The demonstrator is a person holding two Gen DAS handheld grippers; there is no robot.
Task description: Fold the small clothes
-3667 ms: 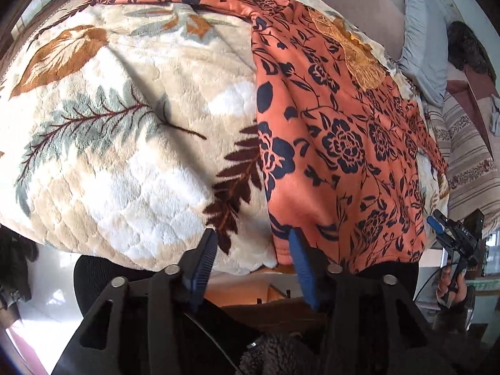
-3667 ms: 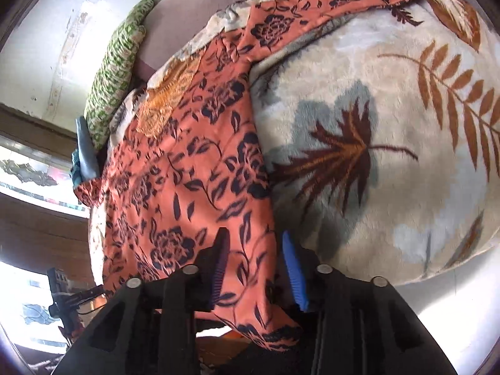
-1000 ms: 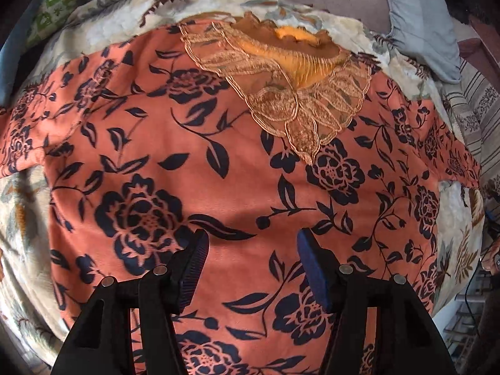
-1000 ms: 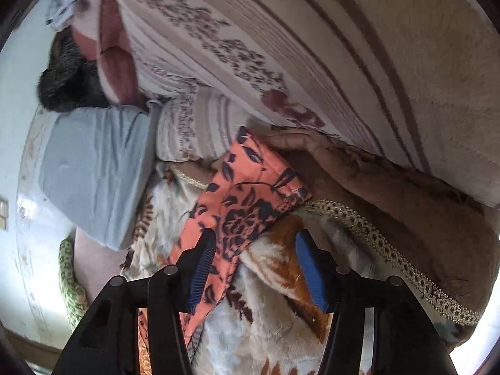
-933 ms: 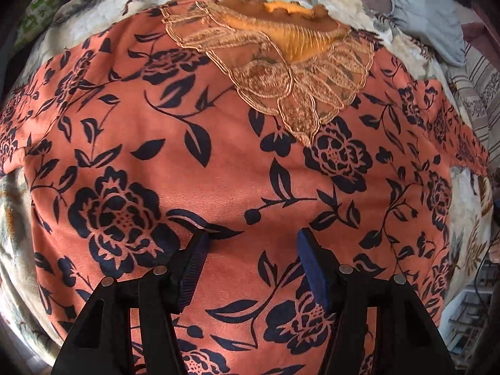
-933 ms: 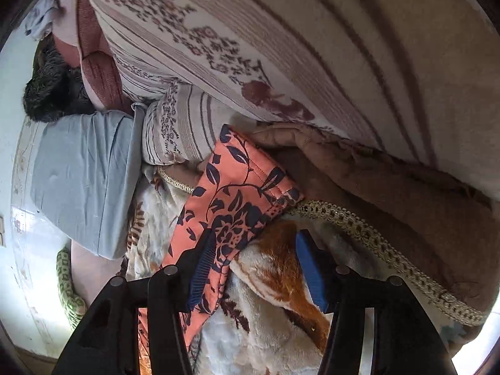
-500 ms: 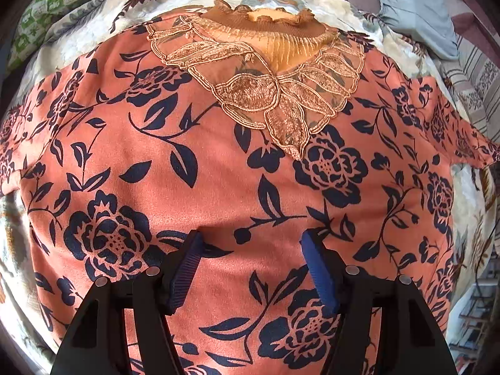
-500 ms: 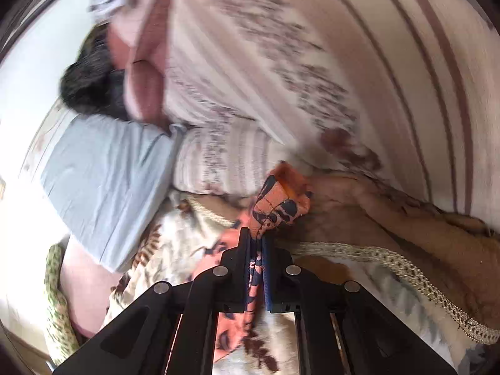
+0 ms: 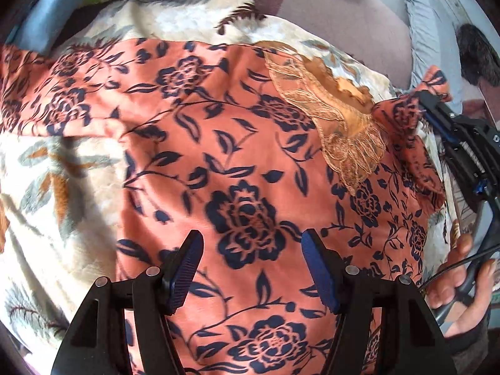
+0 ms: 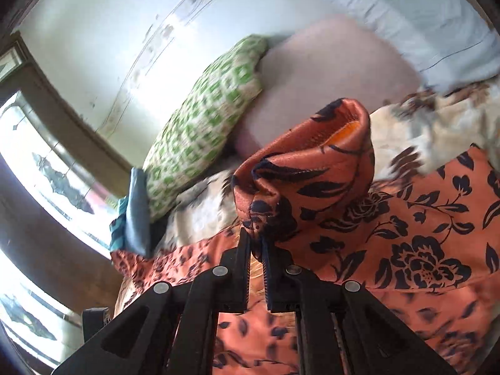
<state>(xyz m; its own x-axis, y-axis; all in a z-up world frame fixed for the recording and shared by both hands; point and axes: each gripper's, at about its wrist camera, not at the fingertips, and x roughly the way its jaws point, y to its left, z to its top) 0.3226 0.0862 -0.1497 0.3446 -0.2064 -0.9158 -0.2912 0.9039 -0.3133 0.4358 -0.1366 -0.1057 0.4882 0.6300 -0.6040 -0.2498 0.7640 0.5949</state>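
Observation:
An orange top with dark blue flowers [image 9: 237, 162] lies spread on a cream leaf-print blanket [image 9: 56, 187]; its gold lace neck piece [image 9: 340, 131] points to the upper right. My left gripper [image 9: 251, 250] hovers open over the middle of the top, nothing between its fingers. My right gripper [image 10: 255, 243] is shut on the cuff of the top's sleeve [image 10: 312, 168], which stands up in a bunched fold over the garment's body [image 10: 422, 243]. In the left wrist view the right gripper [image 9: 422, 100] shows at the right edge, carrying that sleeve inward.
A green-and-white patterned pillow [image 10: 206, 118], a mauve cushion [image 10: 328, 78] and a pale blue pillow [image 10: 406, 18] lie at the head of the bed. A window [image 10: 47, 168] is on the left. A person's hand [image 9: 462, 290] holds the right gripper's handle.
My right gripper shut on the sleeve cuff near the striped bedding and swung it over toward the top's body. The left gripper slid sideways above the top and stayed open.

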